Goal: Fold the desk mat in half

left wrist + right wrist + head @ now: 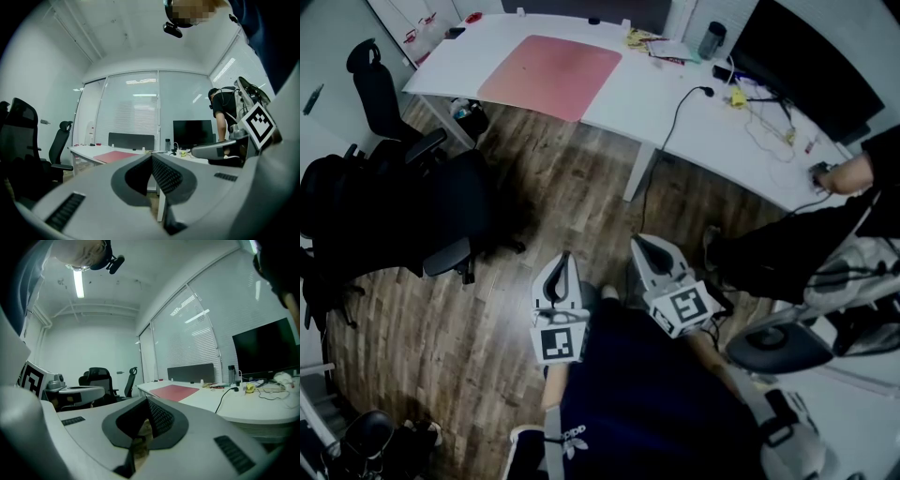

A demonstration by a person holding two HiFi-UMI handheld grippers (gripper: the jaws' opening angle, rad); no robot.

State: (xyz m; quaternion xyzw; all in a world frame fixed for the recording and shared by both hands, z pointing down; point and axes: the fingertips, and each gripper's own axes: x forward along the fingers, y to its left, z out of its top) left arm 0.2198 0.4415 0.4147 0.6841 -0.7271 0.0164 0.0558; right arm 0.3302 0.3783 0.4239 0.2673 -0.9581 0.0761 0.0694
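**Gripper state.** The left gripper point(152, 158) has its jaws fully together, tip against tip, with nothing between them. The right gripper point(147, 401) is the same: jaws closed and empty. Both are held side by side close to the person's body, pointing roughly level toward the desk point(675, 108), above the wooden floor point(572, 197).

**Work item.** The desk mat point(551, 75) is pink. It lies flat and fully spread on the white desk, toward the desk's left end in the head view, well apart from both grippers. No edge is lifted and no crease shows. A cable point(680, 112) and small clutter lie to the right of the mat, clear of it.

**Surroundings.** A black office chair point(441, 220) stands on the floor to the left of the grippers. A second person point(811, 244) leans at the right end of the desk.

**Progress.** By this evidence, folding has not begun. Remaining steps, as judged:
1. Close in on the desk.
2. Open the jaws and grip one edge of the mat.
3. Carry that edge over to the opposite edge.
4. Align the edges and release.
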